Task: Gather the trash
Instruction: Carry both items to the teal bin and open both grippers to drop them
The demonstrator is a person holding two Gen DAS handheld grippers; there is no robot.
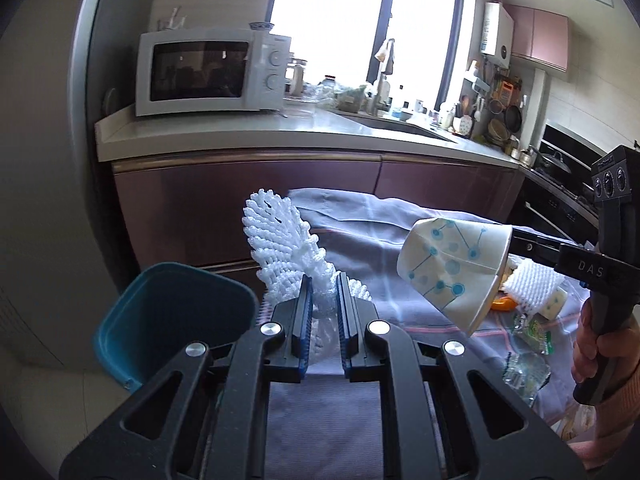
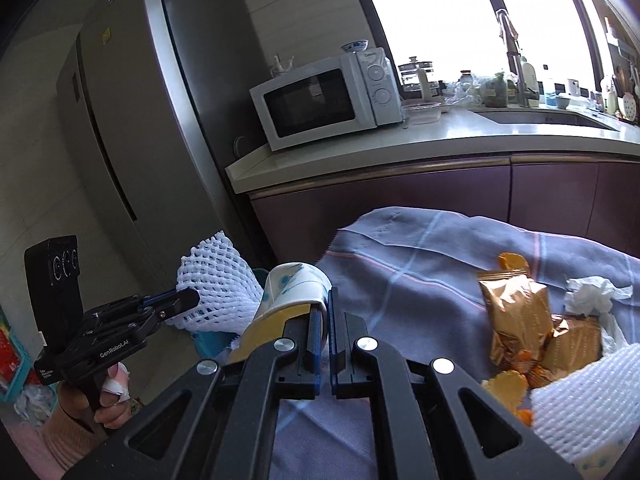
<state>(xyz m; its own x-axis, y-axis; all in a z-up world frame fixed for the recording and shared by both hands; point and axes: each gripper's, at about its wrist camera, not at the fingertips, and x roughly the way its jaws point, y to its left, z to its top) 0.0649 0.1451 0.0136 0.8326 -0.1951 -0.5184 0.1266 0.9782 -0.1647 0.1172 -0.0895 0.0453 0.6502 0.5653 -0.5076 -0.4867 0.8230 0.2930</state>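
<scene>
Left wrist view: left tool [image 1: 325,294] pinching a white foam fruit net [image 1: 280,248], jaws drawn in on its gathered lower end; the net's long axis rises up and left from the pads. Teal bin [image 1: 172,320] sits low and left of the tool, just beside it, off the edge of the cloth-covered bench [image 1: 360,232], mouth open. The drop looks like a short swing left and down; nothing seen between net and bin. Right tool [image 1: 520,240] reaches in from the right, carrying a paper cup [image 1: 452,268] by its rim, cup on its side, base towards the bin, mouth back towards the tool. A hand [image 1: 600,356] grips that tool's handle. More litter on the cloth under the cup: another foam net [image 1: 532,284], clear wrappers [image 1: 524,372]. Microwave [image 1: 212,72] on the counter behind, well apart.

Right wrist view: right tool [image 2: 325,312] pressed nearly together on the paper cup's [image 2: 292,292] wall at the rim. The bin [image 2: 212,340] shows only as a teal sliver below and left of the cup, mostly hidden by cup and net. Left tool [image 2: 176,304] with its foam net [image 2: 216,280] lies between cup and bin side, nearer the bin; judged that the left load goes first, or the two crowd each other at the mouth. Still on the cloth to the right: gold wrappers [image 2: 516,316], tissue [image 2: 596,292], foam net [image 2: 580,404]. Fridge [image 2: 132,120] stands behind the bin
</scene>
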